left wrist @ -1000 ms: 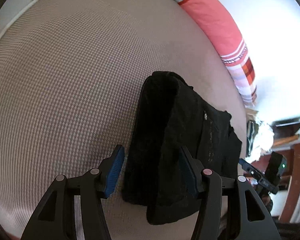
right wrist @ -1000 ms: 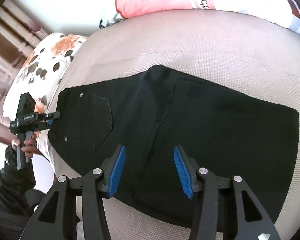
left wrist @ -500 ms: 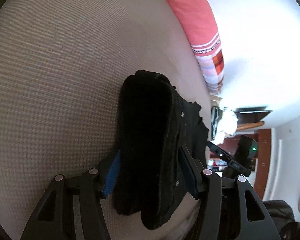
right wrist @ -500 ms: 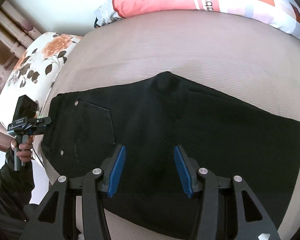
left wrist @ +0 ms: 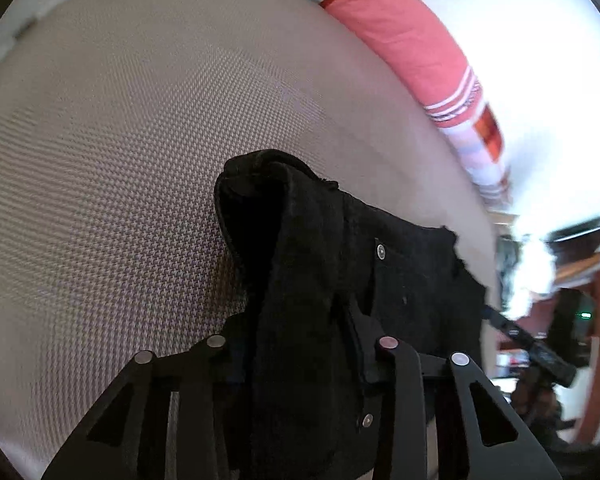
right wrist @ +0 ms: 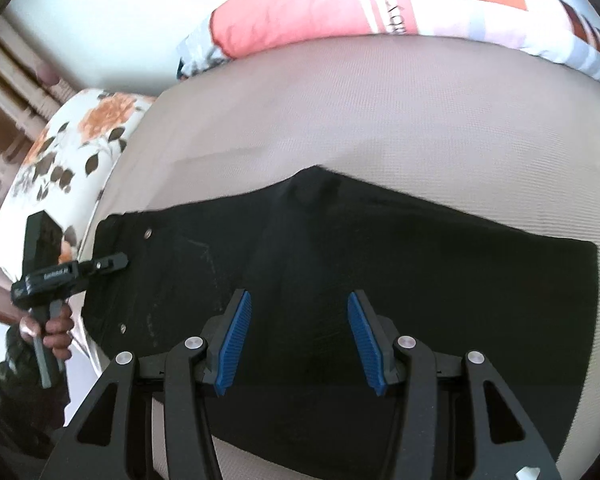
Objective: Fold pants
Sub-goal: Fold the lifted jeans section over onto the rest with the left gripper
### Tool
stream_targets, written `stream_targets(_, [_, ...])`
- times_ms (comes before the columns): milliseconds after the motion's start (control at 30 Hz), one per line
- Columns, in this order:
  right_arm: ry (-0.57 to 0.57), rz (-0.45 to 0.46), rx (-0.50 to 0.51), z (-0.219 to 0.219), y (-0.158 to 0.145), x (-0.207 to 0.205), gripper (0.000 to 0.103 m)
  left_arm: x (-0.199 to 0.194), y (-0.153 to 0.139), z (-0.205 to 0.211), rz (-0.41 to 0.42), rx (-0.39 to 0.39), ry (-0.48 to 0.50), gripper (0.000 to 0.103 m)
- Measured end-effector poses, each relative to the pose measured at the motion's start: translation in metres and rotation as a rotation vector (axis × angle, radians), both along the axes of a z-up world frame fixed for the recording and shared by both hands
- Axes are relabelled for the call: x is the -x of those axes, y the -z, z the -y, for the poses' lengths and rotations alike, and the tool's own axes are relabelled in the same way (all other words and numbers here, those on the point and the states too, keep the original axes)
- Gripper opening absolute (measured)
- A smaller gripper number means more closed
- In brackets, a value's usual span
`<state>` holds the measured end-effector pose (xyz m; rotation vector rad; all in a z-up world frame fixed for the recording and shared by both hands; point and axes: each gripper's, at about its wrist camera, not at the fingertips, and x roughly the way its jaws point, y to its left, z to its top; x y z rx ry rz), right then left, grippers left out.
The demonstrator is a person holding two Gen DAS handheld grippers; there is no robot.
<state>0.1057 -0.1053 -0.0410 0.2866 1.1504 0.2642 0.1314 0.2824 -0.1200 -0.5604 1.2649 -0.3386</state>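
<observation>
One pair of pants lies mid-frame; left gripper clamps its waistband, right gripper hangs spread.

— What did you have between your fingers?

— My left gripper was clamped on the waist end of the black pants; the cloth bunched up and hid my pads.

— Where did the rest lie?

— It ran away from me over the beige mattress, a rivet showing near the pocket.

— Anything else nearby?

— A red pillow at the far edge, and my right gripper off to the right, blurred.
</observation>
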Motion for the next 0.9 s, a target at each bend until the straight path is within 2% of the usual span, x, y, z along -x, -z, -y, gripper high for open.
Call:
stream_targets(133, [0.033, 0.028, 0.046, 0.012, -0.006, 0.005, 0.051, 0.003, -0.022, 0.025, 0.007, -0.158, -0.009, 0.031])
stream_targets(233, [0.046, 0.050, 0.080, 0.020, -0.012, 0.011, 0.052, 0.010, -0.039, 0.032, 0.029, -0.206, -0.015, 0.027])
stream_targets(367, [0.074, 0.075, 0.087, 0.036, -0.016, 0.020, 0.056, 0.018, -0.059, 0.041, 0.041, -0.199, -0.040, 0.022])
stream_targets(467, [0.086, 0.088, 0.085, 0.049, -0.017, 0.027, 0.057, 0.027, -0.075, 0.055, 0.062, -0.224, -0.045, 0.020])
stream_targets(700, [0.112, 0.123, 0.061, 0.081, -0.022, 0.046, 0.057, 0.035, -0.101, 0.103, 0.087, -0.229, -0.068, 0.017])
stream_targets(900, [0.160, 0.153, 0.025, 0.111, -0.024, 0.062, 0.057, 0.035, -0.114, 0.159, 0.122, -0.291, -0.028, 0.015])
